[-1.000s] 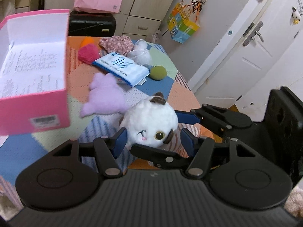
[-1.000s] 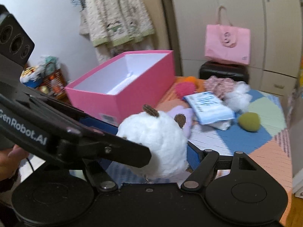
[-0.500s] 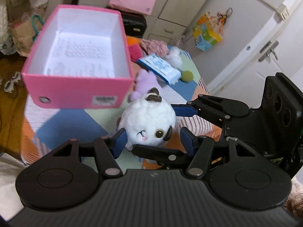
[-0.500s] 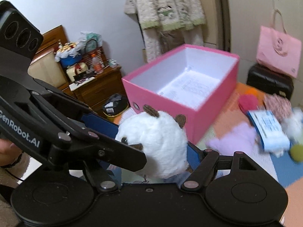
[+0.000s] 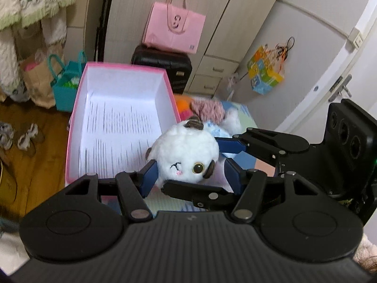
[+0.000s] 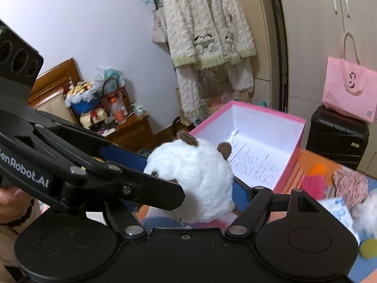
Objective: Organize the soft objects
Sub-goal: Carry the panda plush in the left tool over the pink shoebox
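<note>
gripping from both sides, the two grippers share one white plush toy (image 5: 186, 155): the left gripper (image 5: 189, 173) has its blue pads (image 5: 149, 176) spread to either side of the toy's face, the left pad pressed into the fur and the right pad just beside the cheek, while the right gripper (image 5: 232, 151) crosses in front of it and clamps the toy between its own blue pads. in the right wrist view the right gripper (image 6: 195, 167) is closed on the toy's (image 6: 193, 176) white back, its brown ears pointing up, with the left gripper's (image 6: 162, 165) black finger lying across the toy's near side. whether the left gripper actually squeezes the toy or only brackets it i cannot tell. the toy hangs in the air just beside the near right corner of the open pink box (image 5: 77, 122), whose white inside holds a printed sheet (image 5: 117, 136). beyond the box, on the patchwork table cover (image 6: 306, 162), lie an orange pompom (image 6: 318, 168), a pink pompom (image 6: 311, 184) and a floral pouch (image 6: 351, 186). a pink tote bag (image 5: 174, 30) sits on a black suitcase (image 5: 165, 64) at the back.
</note>
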Available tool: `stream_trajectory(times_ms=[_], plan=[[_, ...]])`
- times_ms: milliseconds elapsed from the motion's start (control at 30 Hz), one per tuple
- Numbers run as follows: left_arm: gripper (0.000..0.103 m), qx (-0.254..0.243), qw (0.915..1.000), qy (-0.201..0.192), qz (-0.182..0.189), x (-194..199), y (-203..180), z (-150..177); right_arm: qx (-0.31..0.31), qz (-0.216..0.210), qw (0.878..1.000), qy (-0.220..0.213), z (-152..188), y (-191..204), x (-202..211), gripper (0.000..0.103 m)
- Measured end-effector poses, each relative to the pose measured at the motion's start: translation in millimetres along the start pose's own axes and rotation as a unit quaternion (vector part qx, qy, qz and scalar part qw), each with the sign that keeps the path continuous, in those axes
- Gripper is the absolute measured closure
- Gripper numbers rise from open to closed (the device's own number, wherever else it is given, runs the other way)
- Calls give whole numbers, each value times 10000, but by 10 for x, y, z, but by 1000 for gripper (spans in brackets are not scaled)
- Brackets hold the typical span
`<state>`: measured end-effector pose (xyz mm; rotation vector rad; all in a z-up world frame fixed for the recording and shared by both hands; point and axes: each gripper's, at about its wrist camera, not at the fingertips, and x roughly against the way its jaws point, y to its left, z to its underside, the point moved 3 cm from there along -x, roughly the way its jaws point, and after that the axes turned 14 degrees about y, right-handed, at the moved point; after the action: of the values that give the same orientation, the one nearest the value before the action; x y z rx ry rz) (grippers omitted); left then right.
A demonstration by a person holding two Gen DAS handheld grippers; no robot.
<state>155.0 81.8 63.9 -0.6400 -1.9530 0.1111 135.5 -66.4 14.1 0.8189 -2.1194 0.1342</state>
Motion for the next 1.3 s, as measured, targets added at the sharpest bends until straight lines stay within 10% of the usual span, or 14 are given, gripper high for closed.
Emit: stream_trajectory(times_ms=[567,1300], plan=[[45,213,9997,-92,37,-889,795,-1094,490,179,9980,361,-902,-913,-956,22],[52,893,9947,490,-106,-1768,1302,-1366,1626,1105,9713,1342,-1070,-1245,-1843,22]])
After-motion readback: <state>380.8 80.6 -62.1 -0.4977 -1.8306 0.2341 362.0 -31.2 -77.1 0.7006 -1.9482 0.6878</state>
